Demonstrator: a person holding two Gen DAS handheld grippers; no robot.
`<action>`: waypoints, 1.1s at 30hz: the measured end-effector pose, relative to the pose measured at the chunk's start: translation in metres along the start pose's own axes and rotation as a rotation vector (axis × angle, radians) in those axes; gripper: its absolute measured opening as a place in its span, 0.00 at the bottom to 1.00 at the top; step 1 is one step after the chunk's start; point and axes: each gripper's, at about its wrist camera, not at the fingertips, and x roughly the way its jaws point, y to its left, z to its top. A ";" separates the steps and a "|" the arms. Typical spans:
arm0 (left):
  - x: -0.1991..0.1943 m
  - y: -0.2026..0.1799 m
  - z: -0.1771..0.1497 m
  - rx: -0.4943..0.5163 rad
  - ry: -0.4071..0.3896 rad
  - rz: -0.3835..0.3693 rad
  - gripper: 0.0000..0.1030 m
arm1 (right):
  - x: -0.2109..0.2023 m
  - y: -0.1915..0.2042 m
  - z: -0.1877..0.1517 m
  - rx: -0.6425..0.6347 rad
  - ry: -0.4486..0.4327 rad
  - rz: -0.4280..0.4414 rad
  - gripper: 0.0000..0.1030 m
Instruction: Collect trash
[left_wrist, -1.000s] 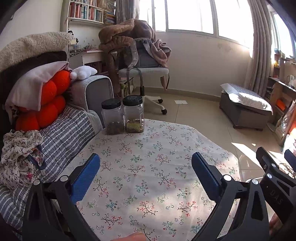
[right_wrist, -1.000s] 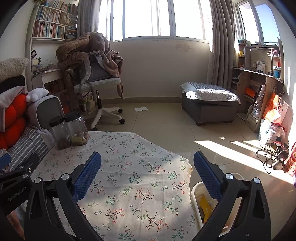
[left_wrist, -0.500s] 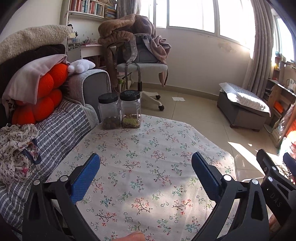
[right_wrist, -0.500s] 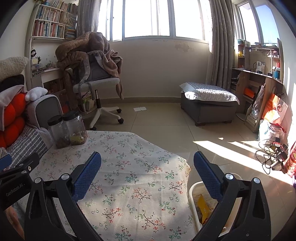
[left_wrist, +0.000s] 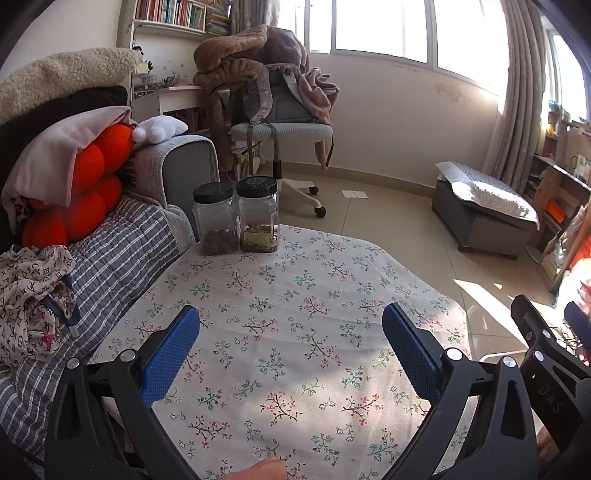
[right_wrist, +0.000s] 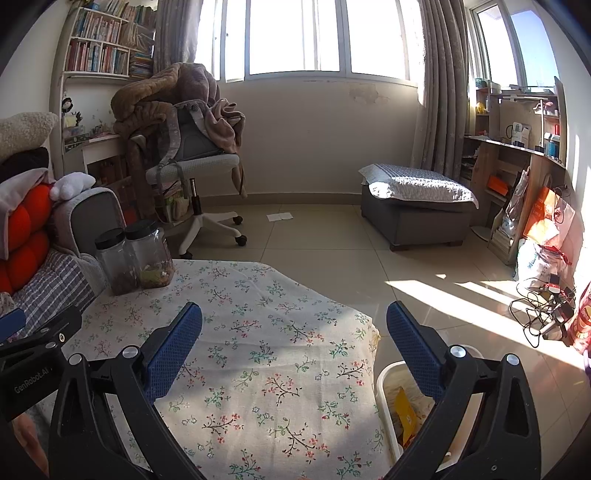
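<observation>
A white trash bin (right_wrist: 386, 384) stands on the floor at the table's right side, with a yellow wrapper (right_wrist: 404, 408) and other scraps inside; its rim (left_wrist: 498, 355) just shows in the left wrist view. My left gripper (left_wrist: 291, 332) hovers open over the floral tablecloth (left_wrist: 295, 295) with nothing between its blue pads. My right gripper (right_wrist: 293, 328) is open too, empty, above the table's right edge and partly over the bin. Each gripper's black frame shows at the edge of the other's view. No loose trash shows on the cloth.
Two black-lidded plastic jars (left_wrist: 236, 218) stand together at the table's far left corner. A grey sofa (left_wrist: 122, 236) with red cushions borders the left side. Beyond are an office chair (right_wrist: 195, 166) draped with blankets, a grey ottoman (right_wrist: 417, 206), and paper (right_wrist: 280, 216) on the tiled floor.
Both views have drawn back and tilted slightly, so the jars and table sit a little farther off. Both grippers stay open and empty.
</observation>
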 end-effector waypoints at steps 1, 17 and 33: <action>0.000 0.000 0.000 -0.001 0.000 0.000 0.94 | 0.000 0.000 0.000 -0.001 0.000 0.001 0.93; 0.001 -0.001 -0.001 0.003 -0.001 0.006 0.93 | 0.003 -0.006 -0.003 -0.004 0.017 0.001 0.93; 0.001 -0.003 -0.003 0.038 -0.031 -0.046 0.75 | 0.007 -0.007 -0.005 0.004 0.034 0.000 0.93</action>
